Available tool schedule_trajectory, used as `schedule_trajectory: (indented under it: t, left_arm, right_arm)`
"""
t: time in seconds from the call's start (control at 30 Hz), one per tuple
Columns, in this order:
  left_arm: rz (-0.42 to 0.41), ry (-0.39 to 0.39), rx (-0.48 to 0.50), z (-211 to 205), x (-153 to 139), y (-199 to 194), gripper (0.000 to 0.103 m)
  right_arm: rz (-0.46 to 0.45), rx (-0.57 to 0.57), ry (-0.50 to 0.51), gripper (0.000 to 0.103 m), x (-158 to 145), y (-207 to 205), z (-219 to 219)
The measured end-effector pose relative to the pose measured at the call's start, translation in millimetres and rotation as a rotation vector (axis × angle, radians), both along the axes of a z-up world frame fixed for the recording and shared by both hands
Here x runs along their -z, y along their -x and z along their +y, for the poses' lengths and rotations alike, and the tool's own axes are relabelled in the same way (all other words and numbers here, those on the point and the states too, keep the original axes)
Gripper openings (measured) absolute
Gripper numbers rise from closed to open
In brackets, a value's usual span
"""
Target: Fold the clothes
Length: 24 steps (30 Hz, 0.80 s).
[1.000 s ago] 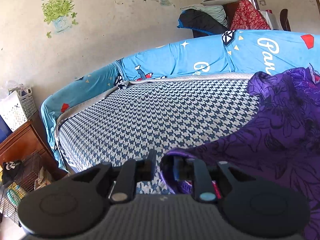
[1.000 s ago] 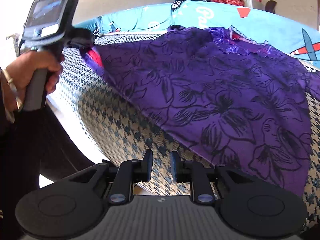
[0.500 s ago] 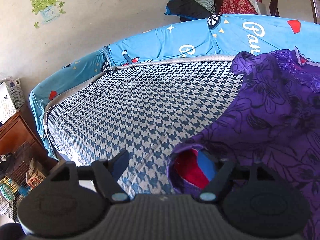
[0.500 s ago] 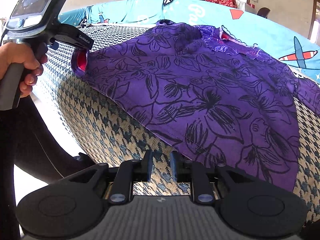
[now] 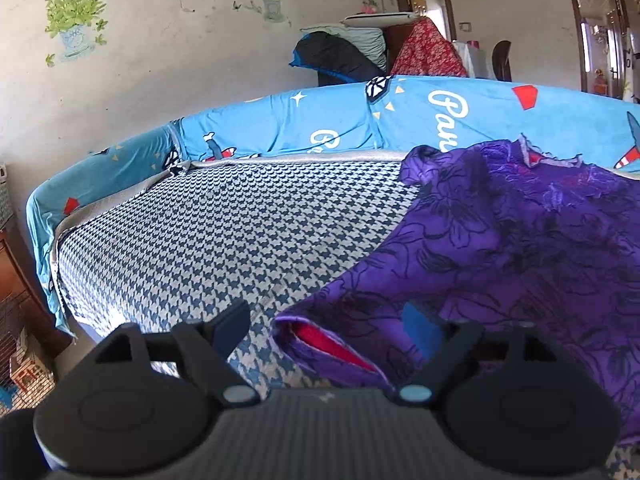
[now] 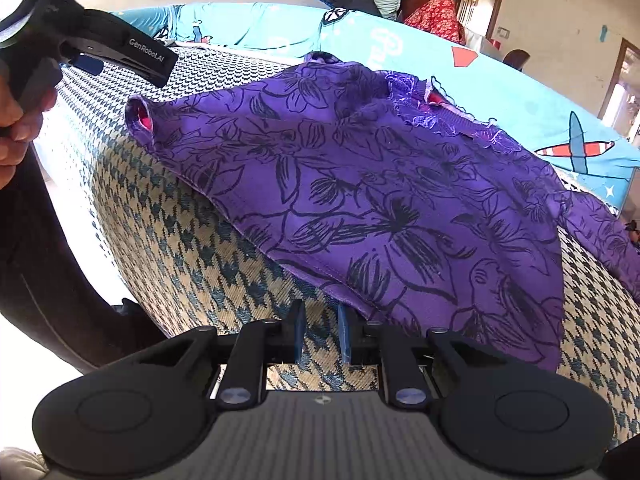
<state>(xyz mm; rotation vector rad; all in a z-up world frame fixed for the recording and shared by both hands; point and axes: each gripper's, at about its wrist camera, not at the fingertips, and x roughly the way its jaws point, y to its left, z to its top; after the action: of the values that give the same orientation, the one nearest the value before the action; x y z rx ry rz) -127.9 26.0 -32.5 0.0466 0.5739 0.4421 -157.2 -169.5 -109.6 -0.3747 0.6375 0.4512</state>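
A purple garment [image 6: 360,184] with black flower print lies spread on the houndstooth bed cover [image 5: 224,248]. One sleeve stretches out to the left, and its cuff [image 5: 332,344] shows a red lining. My left gripper [image 5: 326,320] hovers just behind that cuff with its jaws still opening. The cuff lies between and below the fingers, and the pads do not press on it. My right gripper [image 6: 321,328] sits at the garment's near hem, jaws closing to a narrow gap. Only bed cover shows through that gap.
A blue printed sheet [image 5: 400,120] runs along the bed's far side. Piled bedding [image 5: 340,56] and a red cloth stand behind it by the wall. A wooden cabinet [image 5: 12,272] is left of the bed. A person's hand [image 6: 16,128] holds the left gripper's handle.
The left gripper, shut on the sleeve cuff a second ago, has opened wide and drawn back; the cuff now lies loose on the bed. The right gripper has tilted nearer the hem.
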Motion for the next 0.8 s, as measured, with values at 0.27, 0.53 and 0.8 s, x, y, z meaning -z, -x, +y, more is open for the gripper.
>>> schedule_trajectory:
  t: [0.27, 0.53, 0.8]
  left_arm:
    - [-0.001, -0.007, 0.192, -28.9, -2.8, 16.6, 0.089]
    - [0.046, 0.007, 0.392, -59.1, 3.1, 24.0, 0.094]
    - [0.136, -0.088, 0.388, -82.0, 25.9, -8.8, 0.096]
  right_arm:
    - [-0.075, 0.048, -0.046, 0.015, -13.8, -7.3, -6.8]
    - [-0.084, 0.129, -0.076, 0.015, -18.7, -32.8, -12.6]
    - [-0.049, 0.163, -0.137, 0.016, -22.7, -42.9, -22.6]
